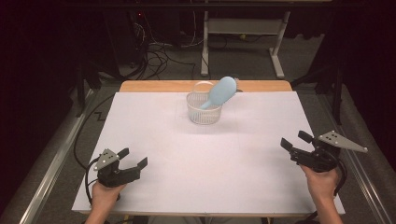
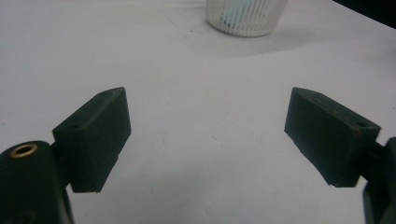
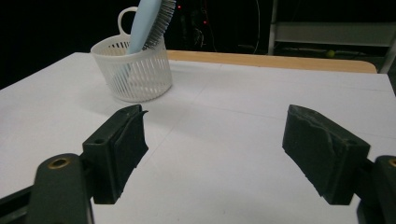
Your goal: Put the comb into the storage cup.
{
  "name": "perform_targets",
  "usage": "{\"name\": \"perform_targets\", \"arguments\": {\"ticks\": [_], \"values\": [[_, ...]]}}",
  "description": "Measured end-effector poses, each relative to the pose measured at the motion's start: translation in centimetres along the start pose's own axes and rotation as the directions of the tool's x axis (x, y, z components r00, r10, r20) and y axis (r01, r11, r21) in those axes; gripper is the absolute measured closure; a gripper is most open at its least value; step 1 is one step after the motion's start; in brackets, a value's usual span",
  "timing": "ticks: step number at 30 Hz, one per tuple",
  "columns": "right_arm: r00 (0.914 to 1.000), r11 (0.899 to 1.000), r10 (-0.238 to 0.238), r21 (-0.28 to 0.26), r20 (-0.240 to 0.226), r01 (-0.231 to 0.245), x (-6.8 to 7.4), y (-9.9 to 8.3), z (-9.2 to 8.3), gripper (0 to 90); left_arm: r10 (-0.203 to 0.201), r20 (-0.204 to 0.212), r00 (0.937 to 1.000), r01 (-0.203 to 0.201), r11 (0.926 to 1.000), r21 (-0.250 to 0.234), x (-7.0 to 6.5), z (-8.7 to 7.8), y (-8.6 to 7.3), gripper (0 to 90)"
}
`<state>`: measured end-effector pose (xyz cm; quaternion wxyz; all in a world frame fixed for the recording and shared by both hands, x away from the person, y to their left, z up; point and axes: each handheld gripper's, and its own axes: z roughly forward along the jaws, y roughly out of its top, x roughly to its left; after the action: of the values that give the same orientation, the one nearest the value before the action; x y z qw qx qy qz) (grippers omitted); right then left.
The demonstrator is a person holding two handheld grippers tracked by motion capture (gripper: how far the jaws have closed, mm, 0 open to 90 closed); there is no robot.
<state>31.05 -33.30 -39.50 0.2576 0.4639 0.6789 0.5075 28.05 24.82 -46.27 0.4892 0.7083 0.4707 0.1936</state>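
Observation:
A small white slatted basket point(image 1: 204, 109) stands on the white table point(image 1: 205, 154) toward its far middle. A light blue hairbrush point(image 1: 219, 92) leans in it, handle down, head sticking out to the right. The basket point(image 3: 133, 70) and brush point(image 3: 148, 22) also appear at the upper left of the right gripper view, and the basket's base point(image 2: 246, 16) at the top of the left gripper view. My left gripper point(image 1: 132, 157) rests open near the front left corner, nothing between its jaws. My right gripper point(image 1: 296, 140) is open at the right edge, also holding nothing.
A wooden strip point(image 1: 205, 86) borders the table's far edge. Beyond it are desk legs point(image 1: 278, 51) and cables point(image 1: 159, 51) on the floor. Metal rails point(image 1: 46, 172) run along both sides of the table.

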Motion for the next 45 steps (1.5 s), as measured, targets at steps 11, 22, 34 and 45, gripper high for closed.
{"name": "perform_targets", "arguments": {"ticks": [11, 22, 34, 45], "values": [[0.9999, 1.0, 0.008, 0.012, -0.01, -0.008, 0.1, -1.1, 0.2, 21.7, 0.001, -0.001, 1.0, -0.001, 1.0, 0.0, 0.0, 0.0, 0.0, 13.9], [0.9999, 1.0, 0.004, 0.023, -0.012, -0.004, 0.3, -2.0, 0.4, 21.6, 0.0, -0.002, 1.0, 0.0, 1.0, -0.001, 0.0, 0.0, 0.0, 13.9], [0.9998, 0.999, 0.005, 0.034, -0.019, -0.005, 0.6, -2.8, 0.8, 21.0, 0.0, -0.003, 1.0, 0.0, 1.0, -0.002, 0.0, 0.0, 0.0, 13.9], [0.9999, 0.999, 0.005, 0.042, -0.011, -0.004, 0.5, -3.6, 1.0, 20.1, 0.002, -0.003, 1.0, -0.002, 1.0, -0.002, 0.0, 0.0, 0.1, 13.9]]}}
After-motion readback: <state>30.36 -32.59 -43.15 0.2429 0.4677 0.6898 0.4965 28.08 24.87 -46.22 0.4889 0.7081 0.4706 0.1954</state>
